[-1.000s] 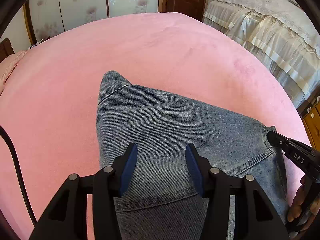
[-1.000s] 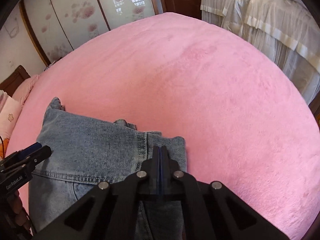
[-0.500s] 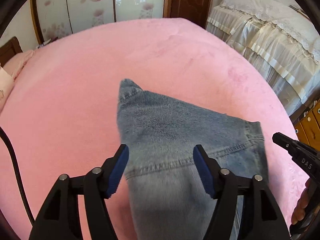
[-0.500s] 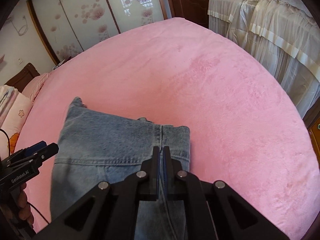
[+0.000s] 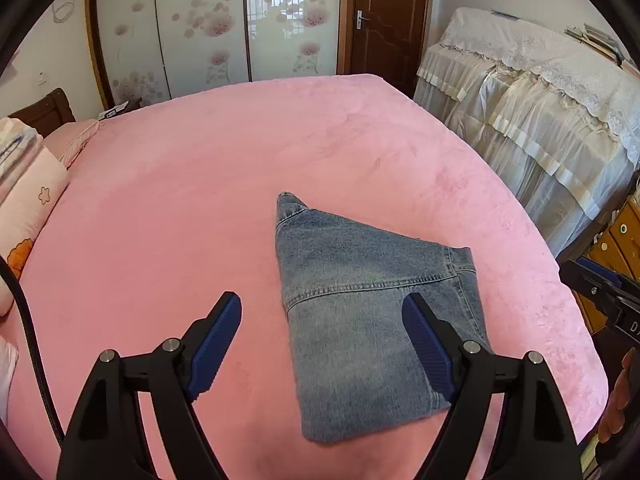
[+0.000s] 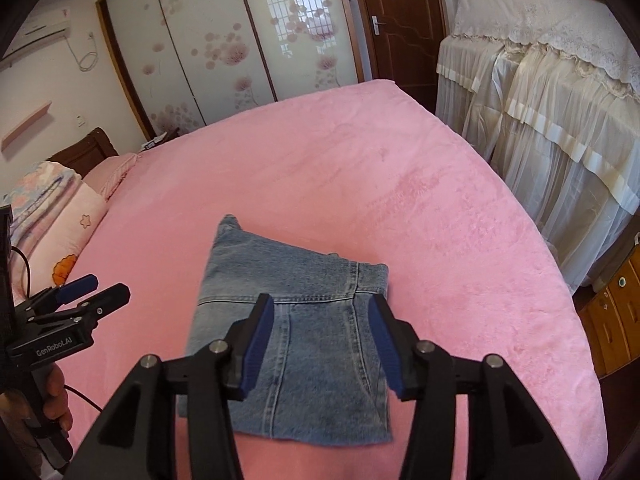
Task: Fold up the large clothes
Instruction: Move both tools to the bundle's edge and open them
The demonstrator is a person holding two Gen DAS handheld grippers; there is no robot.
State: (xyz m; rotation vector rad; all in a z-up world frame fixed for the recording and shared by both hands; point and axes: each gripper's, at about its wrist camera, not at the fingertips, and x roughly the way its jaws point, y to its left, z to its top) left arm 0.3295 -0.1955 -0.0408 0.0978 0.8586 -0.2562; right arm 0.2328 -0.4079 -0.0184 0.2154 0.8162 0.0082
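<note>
The bodies of both tools run off the lower frame edge, so only their black arms and blue-padded fingers show; in the right wrist view the hand (image 6: 56, 400) gripping the left tool's handle is cut by the picture edge at 8 o'clock, and in the left wrist view only fingertips of the other hand (image 5: 618, 396) peek in at 4 o'clock. How many layers the folded jeans (image 5: 368, 312) hold cannot be made out, and the near hem is partly masked by the tool arms. One pair of jeans lies flat on the pink bed (image 5: 208, 200), toward its near edge, a narrow corner pointing to 12 o'clock. The left gripper (image 5: 322, 344) has just been opening and its fingers stand spread wide above the denim with nothing between them; the right gripper (image 6: 322, 344) has also just been opening, its fingers parted and clear of the cloth, holding nothing. The room has a wardrobe with three flowered sliding panels (image 6: 224, 40) at 11 o'clock, one dark wooden door (image 5: 390, 20) at 12, cream lace-draped furniture (image 5: 540, 120) at 2, stacked pink bedding (image 6: 52, 216) at 9, and a wooden drawer chest (image 6: 616, 312) at 3 o'clock.
</note>
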